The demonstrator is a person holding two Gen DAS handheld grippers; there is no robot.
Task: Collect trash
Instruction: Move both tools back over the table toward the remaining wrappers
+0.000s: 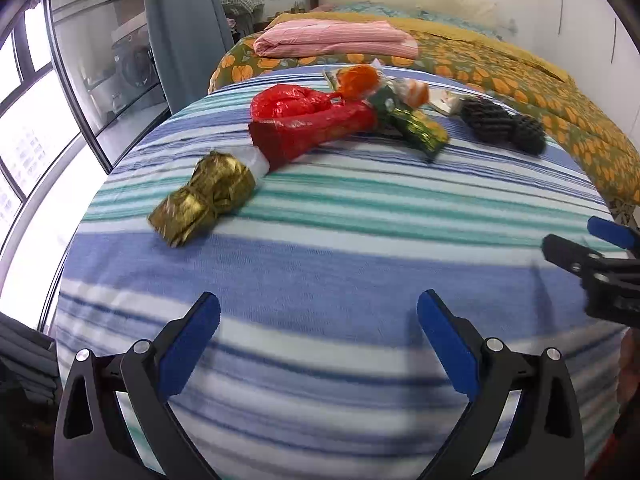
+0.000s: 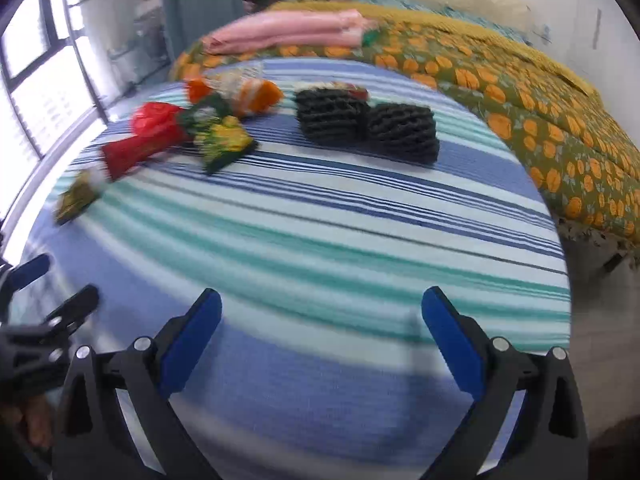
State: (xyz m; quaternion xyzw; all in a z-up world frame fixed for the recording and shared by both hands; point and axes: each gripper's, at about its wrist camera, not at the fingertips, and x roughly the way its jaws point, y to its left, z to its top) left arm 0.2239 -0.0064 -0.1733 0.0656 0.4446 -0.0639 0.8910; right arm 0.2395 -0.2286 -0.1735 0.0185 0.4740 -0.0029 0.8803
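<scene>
Trash lies on a blue and green striped blanket [image 1: 340,216]. A crumpled gold wrapper [image 1: 204,196] lies nearest at the left. Behind it lie a red plastic bag [image 1: 308,120], an orange wrapper [image 1: 358,80], a green and yellow packet [image 1: 416,124] and black foam netting [image 1: 504,124]. My left gripper [image 1: 318,316] is open and empty above the blanket's near part. My right gripper [image 2: 322,312] is open and empty, well short of the black netting [image 2: 368,126], the green packet [image 2: 224,144] and the red bag [image 2: 144,140]. The right gripper also shows in the left wrist view [image 1: 588,244].
A folded pink blanket [image 1: 336,40] lies on an orange-flowered quilt [image 1: 540,92] behind the trash. A window [image 1: 28,120] and a grey curtain [image 1: 184,28] stand at the left. The bed's right edge [image 2: 568,240] drops to the floor.
</scene>
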